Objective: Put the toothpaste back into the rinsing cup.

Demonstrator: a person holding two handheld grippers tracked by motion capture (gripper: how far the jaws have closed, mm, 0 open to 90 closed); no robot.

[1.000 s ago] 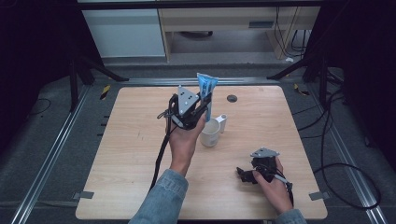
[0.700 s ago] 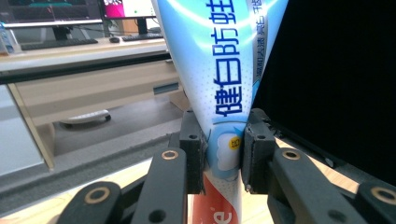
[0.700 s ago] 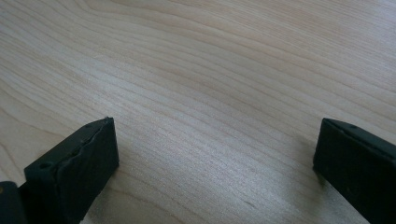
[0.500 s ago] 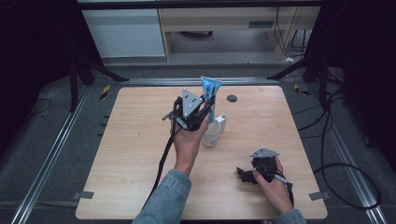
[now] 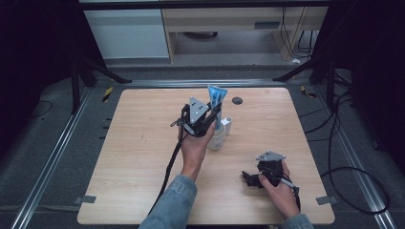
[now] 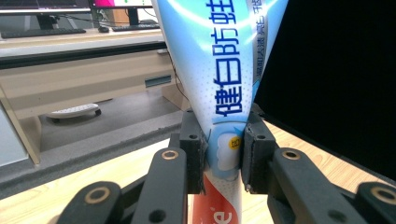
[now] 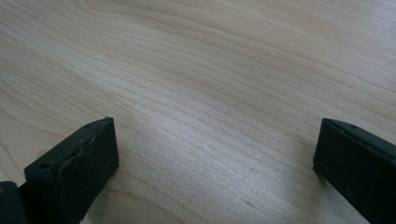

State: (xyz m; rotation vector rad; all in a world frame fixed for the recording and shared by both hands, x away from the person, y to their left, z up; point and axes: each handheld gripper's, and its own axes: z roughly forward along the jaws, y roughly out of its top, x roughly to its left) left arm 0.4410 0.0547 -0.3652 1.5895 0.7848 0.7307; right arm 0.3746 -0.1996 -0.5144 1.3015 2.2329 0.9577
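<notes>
A blue, white and red toothpaste tube (image 5: pixel 216 95) stands upright, crimped end up, with my left gripper (image 5: pixel 214 114) shut on its lower part. In the left gripper view the jaws pinch the tube (image 6: pixel 224 70) from both sides, and my left gripper (image 6: pixel 223 154) is held above the table. A white cup (image 5: pixel 217 141) stands on the table directly under the tube; whether the tube's lower end is inside it is hidden by the hand. My right gripper (image 5: pixel 250 179) rests near the front right of the table, and in its own view my right gripper (image 7: pixel 215 158) is open over bare wood.
A small white upright object (image 5: pixel 226 126) stands just right of the cup. A dark round grommet (image 5: pixel 237 100) sits in the wooden table (image 5: pixel 133 157) near its far edge. Metal rails run along both sides of the table, with cabinets beyond it.
My left gripper has shifted slightly to the right with the toothpaste tube, staying over the cup. The right gripper has not moved.
</notes>
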